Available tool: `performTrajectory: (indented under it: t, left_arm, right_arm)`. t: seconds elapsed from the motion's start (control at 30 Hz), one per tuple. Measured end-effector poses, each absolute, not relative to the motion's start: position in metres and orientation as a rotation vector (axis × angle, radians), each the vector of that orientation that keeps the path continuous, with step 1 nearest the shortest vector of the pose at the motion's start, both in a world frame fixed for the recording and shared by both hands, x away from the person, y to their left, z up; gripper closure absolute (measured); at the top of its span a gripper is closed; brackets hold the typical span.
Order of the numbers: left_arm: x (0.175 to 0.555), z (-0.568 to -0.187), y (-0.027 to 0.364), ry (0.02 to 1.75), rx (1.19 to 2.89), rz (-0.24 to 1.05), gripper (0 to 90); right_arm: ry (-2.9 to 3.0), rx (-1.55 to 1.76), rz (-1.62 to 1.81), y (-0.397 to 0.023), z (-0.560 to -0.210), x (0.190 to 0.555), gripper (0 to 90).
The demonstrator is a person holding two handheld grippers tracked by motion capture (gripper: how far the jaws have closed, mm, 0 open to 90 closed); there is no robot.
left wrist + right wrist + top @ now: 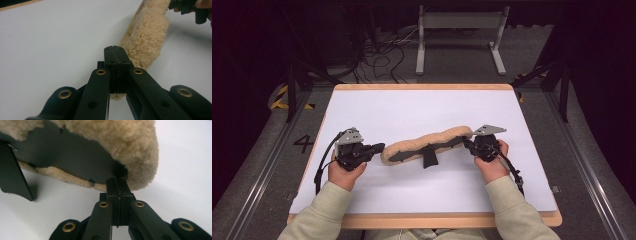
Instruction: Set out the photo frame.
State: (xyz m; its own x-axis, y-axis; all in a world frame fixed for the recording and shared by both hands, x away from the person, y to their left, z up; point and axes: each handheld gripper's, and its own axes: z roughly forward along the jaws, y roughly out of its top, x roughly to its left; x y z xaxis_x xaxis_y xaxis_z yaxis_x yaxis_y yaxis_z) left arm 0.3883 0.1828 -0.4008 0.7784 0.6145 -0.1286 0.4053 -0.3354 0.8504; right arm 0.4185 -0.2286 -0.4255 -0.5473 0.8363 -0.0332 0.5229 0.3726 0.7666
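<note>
a: high view first. a long fleece pad [427,145] is seen lying across the middle of the white table [412,110], its dark underside and a black strap [430,157] turned toward the person.

b: and it is flanked at both ends – the left gripper [379,148] is placed at the pad's left tip, the right gripper [467,142] at its right tip.

a: left gripper view now. the left gripper [115,47] is shown with its jaws pressed flat together, and the fleece [147,37] is seen just beyond and beside the tips. whether any wool is pinched cannot be told.

b: right gripper view. the right gripper [117,180] is clenched too, its tips pushed in at the seam where the dark backing [70,157] meets the fleece edge [135,147]. an edge may be caught there – it cannot be confirmed.

a: progress, then?

b: judged as early. both ends have been reached, yet the pad is left resting on the table, neither lifted nor folded nor turned. a firm hold on each end looks still to be won, and the handling itself is all left to do.
</note>
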Motion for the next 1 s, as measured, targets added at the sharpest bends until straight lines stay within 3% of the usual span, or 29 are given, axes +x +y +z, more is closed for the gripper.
performTrajectory:
  t: [1.0]
  left_arm:
    - [0.378,-0.403,0.170,0.670,2.015,0.221,90.0]
  right_arm:
    - [2.177,1.268,1.008,-0.209,-0.425,0.472,90.0]
